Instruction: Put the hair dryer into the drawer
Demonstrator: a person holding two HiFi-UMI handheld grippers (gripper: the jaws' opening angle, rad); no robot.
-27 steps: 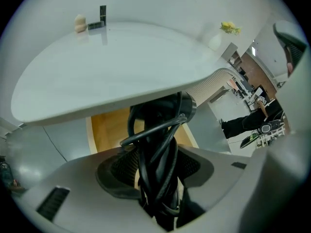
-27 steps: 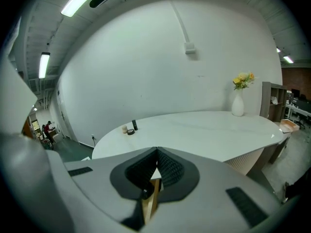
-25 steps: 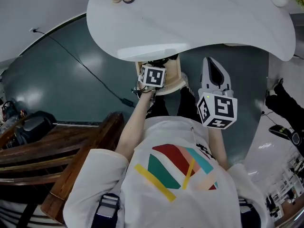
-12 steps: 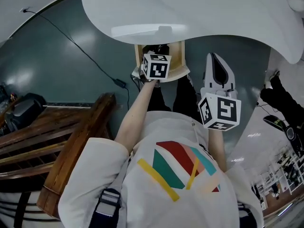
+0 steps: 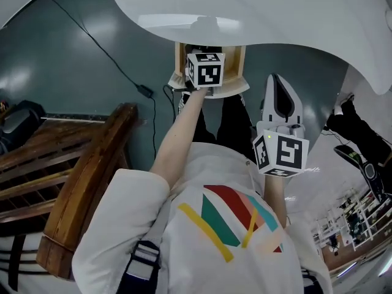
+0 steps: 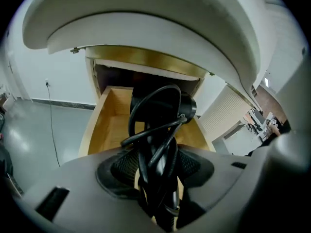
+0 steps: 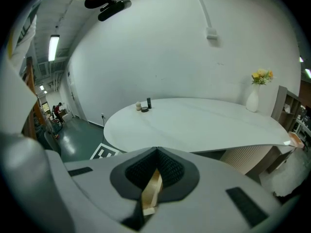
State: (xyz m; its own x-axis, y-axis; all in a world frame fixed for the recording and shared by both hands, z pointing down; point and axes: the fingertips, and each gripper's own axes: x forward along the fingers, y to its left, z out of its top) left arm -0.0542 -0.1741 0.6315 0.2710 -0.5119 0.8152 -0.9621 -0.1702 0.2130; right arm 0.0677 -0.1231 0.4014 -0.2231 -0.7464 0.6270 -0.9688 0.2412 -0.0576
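Fingers of the left gripper pinch their load under the white table, over the open wooden drawer: the black hair dryer, handle between the pads, cord looped around it. Right gripper jaws meet, empty.

I am getting cool, even indoor light. A long ceiling strip lamp is glowing in the right gripper view, glare is pooling on the glossy teal floor, the black corded hair dryer is showing as a silhouette, and fisheye corners are blackening.
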